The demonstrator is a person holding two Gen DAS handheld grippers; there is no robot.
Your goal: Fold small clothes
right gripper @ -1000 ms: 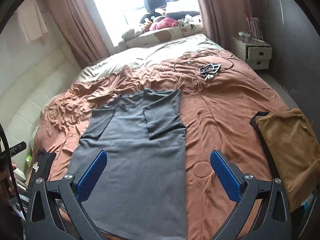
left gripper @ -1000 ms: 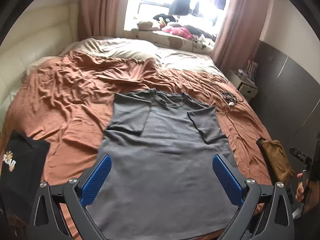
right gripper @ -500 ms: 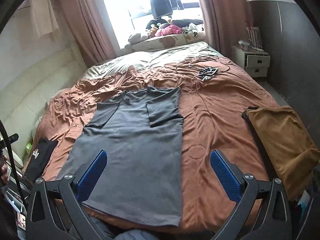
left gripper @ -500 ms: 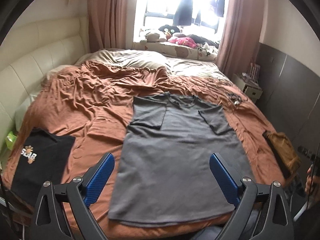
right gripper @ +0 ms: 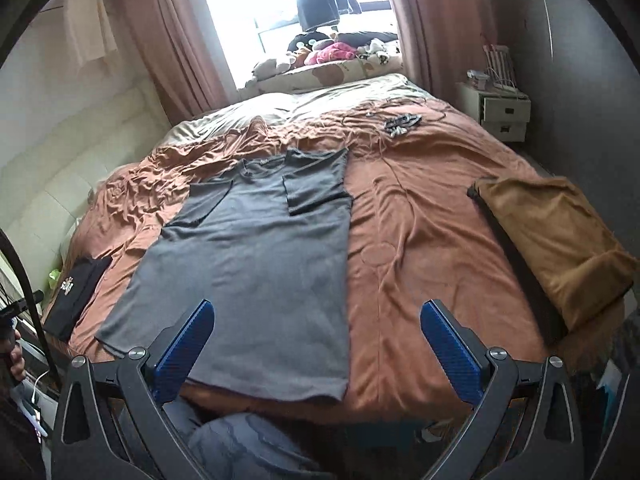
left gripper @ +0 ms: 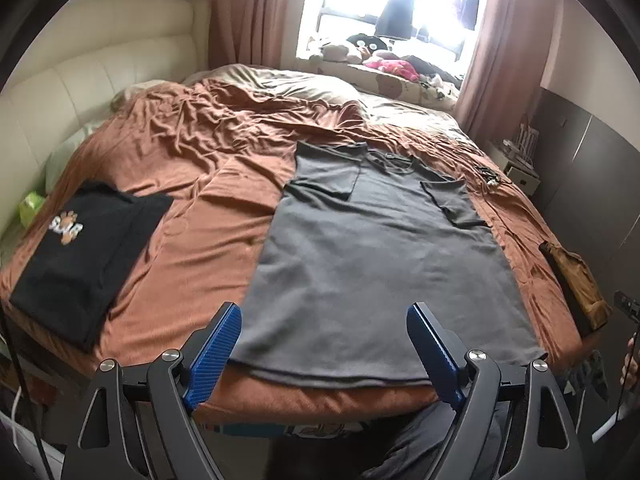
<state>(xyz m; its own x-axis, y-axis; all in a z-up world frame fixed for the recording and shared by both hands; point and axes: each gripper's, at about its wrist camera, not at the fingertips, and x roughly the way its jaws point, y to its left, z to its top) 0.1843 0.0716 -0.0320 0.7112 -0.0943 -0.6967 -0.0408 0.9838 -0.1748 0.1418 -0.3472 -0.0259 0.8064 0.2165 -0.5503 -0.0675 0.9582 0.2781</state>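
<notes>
A grey T-shirt (left gripper: 376, 256) lies flat on the bed with both sleeves folded inward, its hem at the near edge. It also shows in the right wrist view (right gripper: 256, 256). My left gripper (left gripper: 324, 328) is open and empty, above the shirt's hem at the bed's near edge. My right gripper (right gripper: 318, 324) is open and empty, over the shirt's lower right edge and the sheet beside it.
The rust-brown bed sheet (left gripper: 208, 224) is wrinkled toward the far side. A folded black shirt with a print (left gripper: 84, 248) lies at the left edge. A folded tan garment (right gripper: 552, 236) lies at the right. Cables (right gripper: 402, 122) lie far right. A nightstand (right gripper: 504, 114) stands by the wall.
Both grippers have pulled back from the bed and away from the shirt, so the whole shirt and the bed's near edge are in view. Both stayed open.
</notes>
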